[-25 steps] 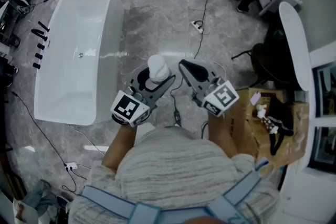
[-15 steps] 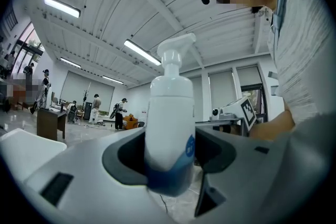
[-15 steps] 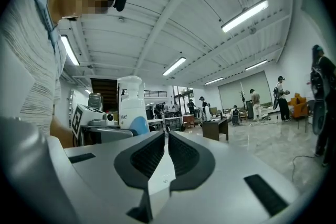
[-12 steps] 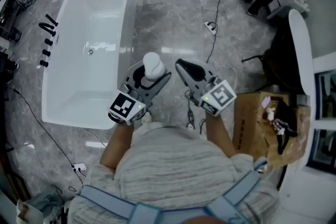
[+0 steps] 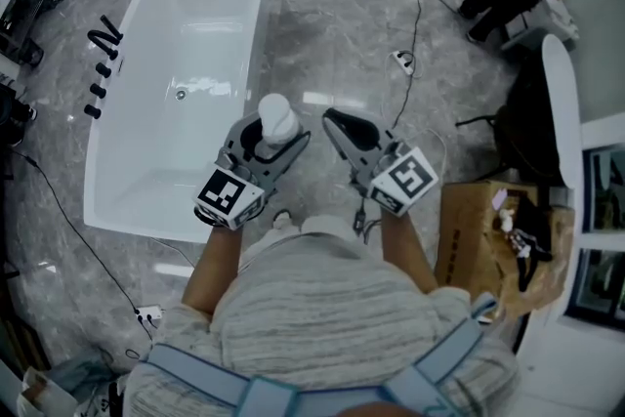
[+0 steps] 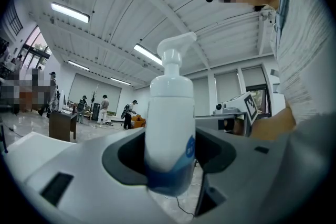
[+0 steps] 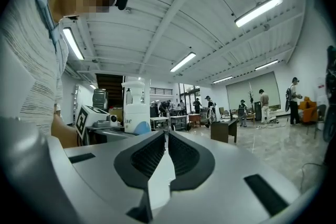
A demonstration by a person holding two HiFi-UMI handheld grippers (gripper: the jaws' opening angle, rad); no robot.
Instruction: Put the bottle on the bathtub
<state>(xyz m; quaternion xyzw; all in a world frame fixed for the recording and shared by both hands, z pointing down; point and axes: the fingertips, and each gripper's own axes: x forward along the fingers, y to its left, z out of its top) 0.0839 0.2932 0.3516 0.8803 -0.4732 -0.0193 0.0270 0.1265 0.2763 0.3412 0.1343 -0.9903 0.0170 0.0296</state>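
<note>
White bottle [image 5: 275,112] clamped in level left hand-held gripper [image 5: 270,136], right hand-held gripper [image 5: 335,123] closed, empty

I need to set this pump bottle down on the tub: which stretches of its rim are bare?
On the white rectangular bathtub, the right long rim, beside the white pump bottle in the left gripper, is bare; so is the near short rim. Black tap fittings crowd its left long side.

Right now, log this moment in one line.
left gripper: shut on bottle | right gripper: shut, empty | bathtub: bottle not placed
</note>
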